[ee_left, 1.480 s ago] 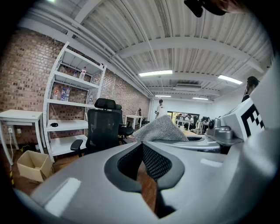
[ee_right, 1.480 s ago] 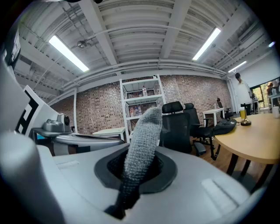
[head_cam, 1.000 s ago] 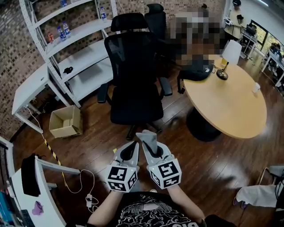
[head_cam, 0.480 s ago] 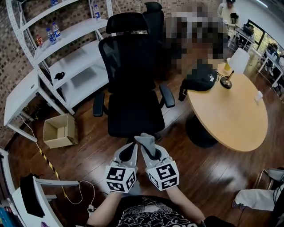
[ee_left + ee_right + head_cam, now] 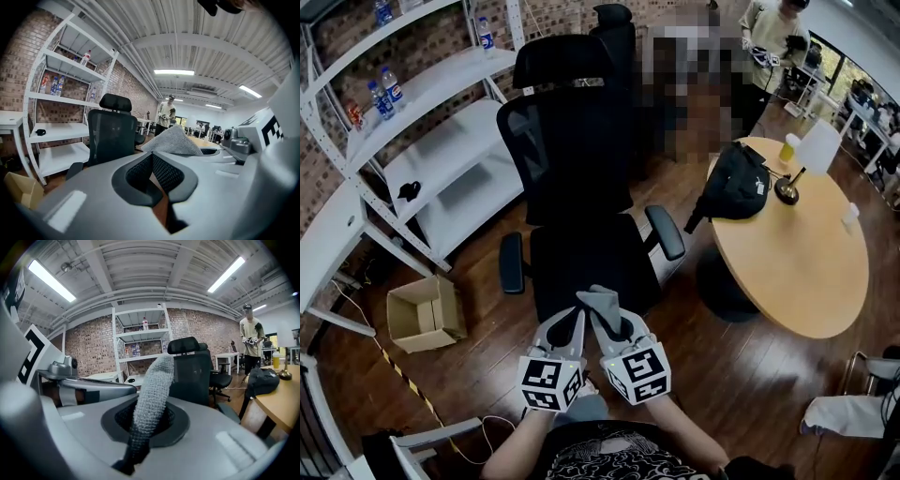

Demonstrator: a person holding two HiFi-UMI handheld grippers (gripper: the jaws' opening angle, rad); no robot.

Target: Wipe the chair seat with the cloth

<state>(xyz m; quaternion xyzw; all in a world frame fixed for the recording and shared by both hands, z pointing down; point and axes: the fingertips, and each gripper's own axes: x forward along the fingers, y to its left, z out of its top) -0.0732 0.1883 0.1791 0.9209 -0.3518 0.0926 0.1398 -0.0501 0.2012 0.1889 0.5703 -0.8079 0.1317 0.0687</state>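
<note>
A black office chair stands in front of me, its seat (image 5: 586, 262) bare and its mesh back (image 5: 572, 141) upright. My right gripper (image 5: 609, 314) is shut on a grey cloth (image 5: 602, 301), which sticks up from the jaws just short of the seat's front edge. The right gripper view shows the cloth (image 5: 152, 385) pinched in the right gripper (image 5: 146, 420), with the chair (image 5: 192, 369) beyond. My left gripper (image 5: 578, 316) sits close beside it, shut and holding nothing. The left gripper (image 5: 152, 155) looks towards the chair (image 5: 110, 136), and the cloth (image 5: 174, 141) shows to its right.
A round wooden table (image 5: 806, 272) at the right carries a black bag (image 5: 736, 183) and a lamp (image 5: 811, 155). White shelving (image 5: 422, 122) with bottles stands at the left, above a cardboard box (image 5: 422, 314). Behind are a second chair (image 5: 614, 28) and a person (image 5: 769, 37).
I have come closer to the chair. Both grippers, side by side with the cloth, now reach the seat's front edge. The grip on the cloth is unchanged.
</note>
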